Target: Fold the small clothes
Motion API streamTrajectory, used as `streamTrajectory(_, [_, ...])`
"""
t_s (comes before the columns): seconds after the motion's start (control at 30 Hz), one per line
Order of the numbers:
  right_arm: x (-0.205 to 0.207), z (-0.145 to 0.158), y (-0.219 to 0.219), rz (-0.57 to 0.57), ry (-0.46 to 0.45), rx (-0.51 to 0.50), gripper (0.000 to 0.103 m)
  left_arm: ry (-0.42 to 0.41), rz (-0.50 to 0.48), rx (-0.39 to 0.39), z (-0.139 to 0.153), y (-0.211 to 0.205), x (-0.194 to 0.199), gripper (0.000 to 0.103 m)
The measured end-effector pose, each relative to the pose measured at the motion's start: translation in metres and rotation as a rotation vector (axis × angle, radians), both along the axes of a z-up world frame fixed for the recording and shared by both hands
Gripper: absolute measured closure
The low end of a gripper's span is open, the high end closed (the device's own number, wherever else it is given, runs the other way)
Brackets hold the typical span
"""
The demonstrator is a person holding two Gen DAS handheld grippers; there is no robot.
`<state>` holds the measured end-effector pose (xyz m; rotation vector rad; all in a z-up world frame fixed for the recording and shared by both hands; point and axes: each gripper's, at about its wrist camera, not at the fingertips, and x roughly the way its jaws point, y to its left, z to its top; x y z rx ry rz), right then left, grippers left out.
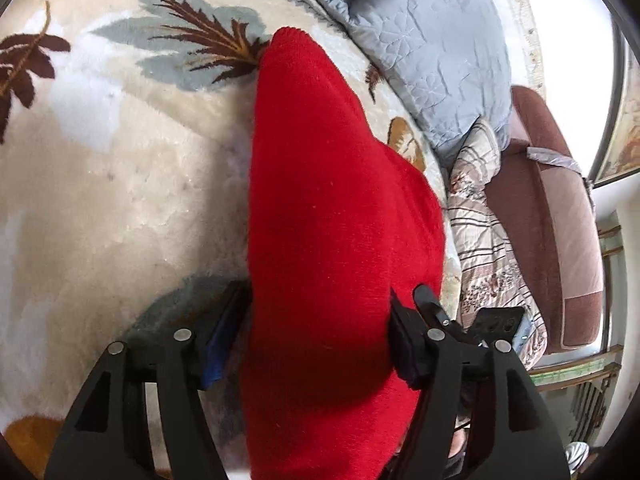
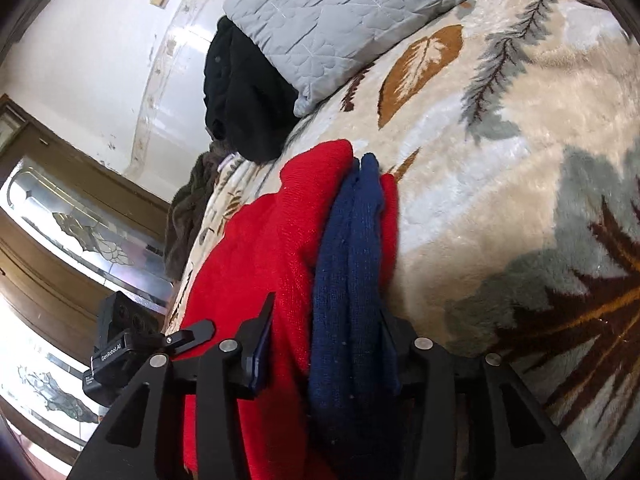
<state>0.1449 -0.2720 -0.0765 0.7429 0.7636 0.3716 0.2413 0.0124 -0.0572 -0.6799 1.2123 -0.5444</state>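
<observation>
Red knit fills the middle of both views, so we take the red garment (image 1: pixel 332 208) as our landmark. In the left wrist view, left of it lies the plush bed blanket (image 1: pixel 100 168), cream with grey and brown leaves. Our left tongs (image 1: pixel 320 332) are clamped on the garment, one finger on each side of the bunched cloth, which hangs over the blanket. Right of it sit a grey quilted pillow (image 1: pixel 432 52), a striped quilt (image 1: pixel 484 216) and a brown sofa (image 1: pixel 560 240).

In the right wrist view, left of the garment (image 2: pixel 256 264) we see a glass-fronted cabinet (image 2: pixel 80 216) and, above it, a black cloth heap (image 2: pixel 244 92). Our right tongs (image 2: pixel 328 344) are clamped on the red garment together with a navy knit piece (image 2: pixel 352 272) lying against its right side. Further right spreads the blanket (image 2: pixel 500 184).
</observation>
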Motion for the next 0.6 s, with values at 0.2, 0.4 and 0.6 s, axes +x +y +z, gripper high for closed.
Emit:
streamTrajectory(0.2, [0.003, 0.005, 0.003, 0.007, 0.029, -0.03, 0.053, -0.026, 0.002, 0.004, 0.004, -0.004, 0.001, 0.037])
streamTrajectory(0.4, [-0.022, 0.05, -0.016, -0.132, -0.046, -0.095, 0.048, -0.144, 0.029, 0.166, 0.054, 0.009, -0.019, 0.039])
streamTrajectory(0.6, [0.006, 0.082, 0.04, 0.022, -0.146, -0.4, 0.084, -0.279, 0.045, 0.414, 0.081, -0.014, -0.008, 0.039])
